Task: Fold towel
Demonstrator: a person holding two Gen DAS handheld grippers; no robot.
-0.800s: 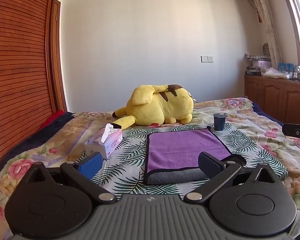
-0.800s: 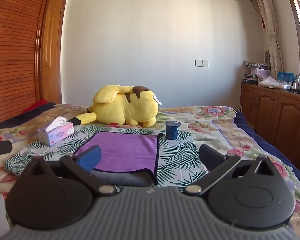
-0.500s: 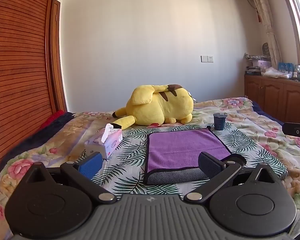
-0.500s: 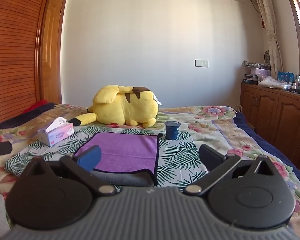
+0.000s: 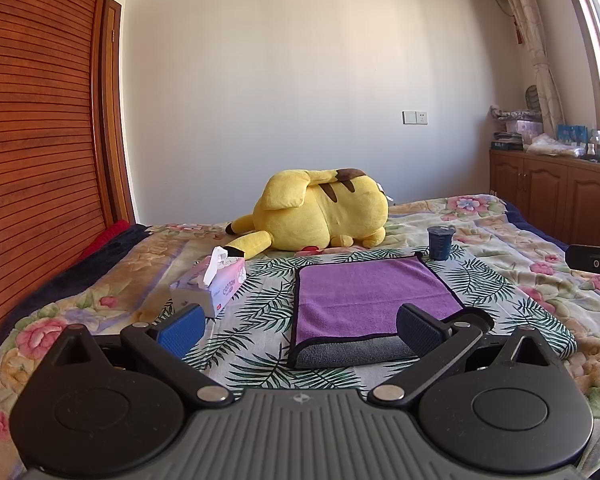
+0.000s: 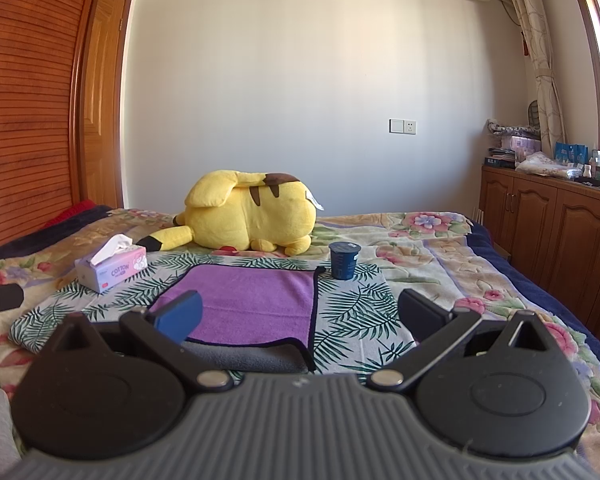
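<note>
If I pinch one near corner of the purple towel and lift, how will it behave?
Probably floppy: the purple towel lies limp, its near edge turned over showing the grey underside. It looks plush, so it should grip well and hang down in a drape. Lifting the far side may nudge the blue cup by its corner.

purple towel [image 5: 370,292], grey underside, folded flat on bed
</note>
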